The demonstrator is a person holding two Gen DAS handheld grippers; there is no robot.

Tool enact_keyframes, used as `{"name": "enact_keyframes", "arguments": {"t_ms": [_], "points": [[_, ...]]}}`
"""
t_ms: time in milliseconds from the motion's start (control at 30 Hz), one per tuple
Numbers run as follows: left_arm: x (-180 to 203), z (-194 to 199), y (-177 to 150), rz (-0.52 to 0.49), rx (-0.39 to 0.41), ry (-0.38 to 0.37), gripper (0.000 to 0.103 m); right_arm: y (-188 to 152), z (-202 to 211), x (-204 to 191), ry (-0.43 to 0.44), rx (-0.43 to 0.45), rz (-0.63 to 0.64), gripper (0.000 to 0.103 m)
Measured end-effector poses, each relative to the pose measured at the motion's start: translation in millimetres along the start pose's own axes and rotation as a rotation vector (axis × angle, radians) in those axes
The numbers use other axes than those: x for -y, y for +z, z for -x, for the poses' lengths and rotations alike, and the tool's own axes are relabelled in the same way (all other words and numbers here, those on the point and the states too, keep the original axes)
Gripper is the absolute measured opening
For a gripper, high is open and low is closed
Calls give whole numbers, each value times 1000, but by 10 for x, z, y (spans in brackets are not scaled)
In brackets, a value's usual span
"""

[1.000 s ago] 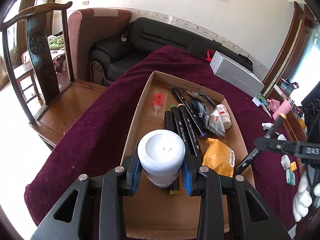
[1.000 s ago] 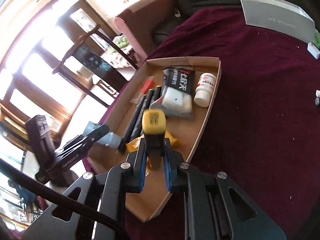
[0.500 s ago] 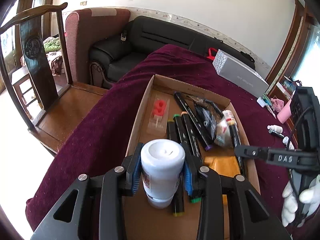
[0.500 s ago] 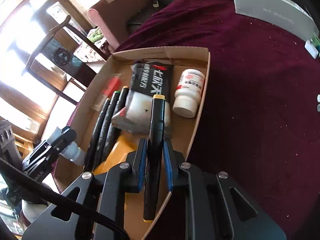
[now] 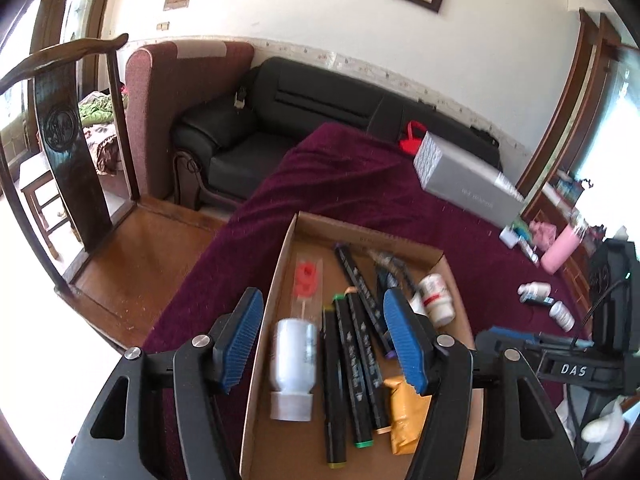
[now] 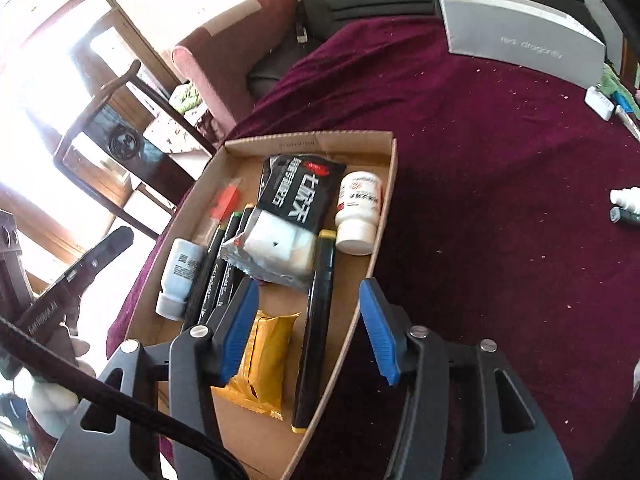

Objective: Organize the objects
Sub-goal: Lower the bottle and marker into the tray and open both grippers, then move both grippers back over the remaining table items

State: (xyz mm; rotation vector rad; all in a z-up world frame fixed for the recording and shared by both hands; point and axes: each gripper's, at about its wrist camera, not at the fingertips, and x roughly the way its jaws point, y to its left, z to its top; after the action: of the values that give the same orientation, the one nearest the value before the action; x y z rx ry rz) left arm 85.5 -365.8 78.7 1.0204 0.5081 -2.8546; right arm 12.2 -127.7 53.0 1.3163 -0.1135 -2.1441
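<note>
A cardboard box point(image 5: 260, 364) point(image 6: 384, 216) sits on the maroon tablecloth. In it lie a white bottle point(image 5: 293, 360) point(image 6: 178, 276) on its side, several black markers point(image 5: 352, 364), a yellow packet point(image 5: 406, 412) point(image 6: 262, 356), a black-and-silver pouch point(image 6: 292, 216), a red item point(image 5: 306, 280) and a small white pill bottle point(image 5: 436, 300) point(image 6: 358, 212). A yellow-capped black marker point(image 6: 318, 320) lies along the box's right wall. My left gripper point(image 5: 324, 344) is open above the white bottle. My right gripper point(image 6: 306, 332) is open above the yellow-capped marker.
A grey long box point(image 5: 464, 180) point(image 6: 520, 36) lies at the table's far side. Small bottles point(image 5: 544, 300) point(image 6: 624, 204) and a pink bottle point(image 5: 562, 248) lie to the right. A wooden chair point(image 5: 64, 160) and black sofa point(image 5: 300, 112) stand beyond the table.
My left gripper let go of the white bottle, which now lies in the box. My right gripper let go of the yellow-capped marker inside the box. Both opened and pulled back.
</note>
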Motion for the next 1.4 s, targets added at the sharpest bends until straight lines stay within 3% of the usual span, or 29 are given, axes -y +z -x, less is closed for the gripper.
{"name": "enact_keyframes", "arguments": {"t_ms": [267,467,567,667,700,800,867,900,933,967,1033,1100,1267,1333,1400], "points": [[207,261,-115,20,44,-105,58,-23,398,337,-4,92,-78,53],[711,490,-153,-71,89,-209,58,-89,1173,735,-154,239,-82,55],[1044,605,-153,-121,117,-276,62,-109,1735,834,-319,341,-9,58],[1423,613,-108,-170,129,-346,64,-124,2341,762,-562,460,116,71],[1572,569,-89,-186,120,-360,64,-110,2611,705,-667,511,175,82],[2050,345,-24,-242,70,-395,64,-18,3138,579,-906,628,282,85],[2318,214,15,-275,48,-403,64,62,3419,554,-1040,713,345,101],[2471,128,36,-297,34,-414,64,110,3533,578,-1078,749,380,103],[2637,33,53,-325,14,-432,64,162,3581,636,-1081,745,384,103],[2816,-108,66,-350,-12,-445,64,247,3583,757,-1051,687,353,103],[3021,-332,42,-357,-64,-421,64,401,3419,1189,-807,485,226,103],[3123,-512,-16,-345,-123,-403,64,365,3079,1720,-562,390,61,103],[3114,-707,-248,-352,-192,-361,64,330,2085,2748,-337,221,-215,96],[3009,-765,-313,-325,-214,-343,64,463,1803,3004,-223,195,-299,96],[2868,-812,-346,-287,-237,-322,64,653,1596,3118,-178,182,-336,96]]}}
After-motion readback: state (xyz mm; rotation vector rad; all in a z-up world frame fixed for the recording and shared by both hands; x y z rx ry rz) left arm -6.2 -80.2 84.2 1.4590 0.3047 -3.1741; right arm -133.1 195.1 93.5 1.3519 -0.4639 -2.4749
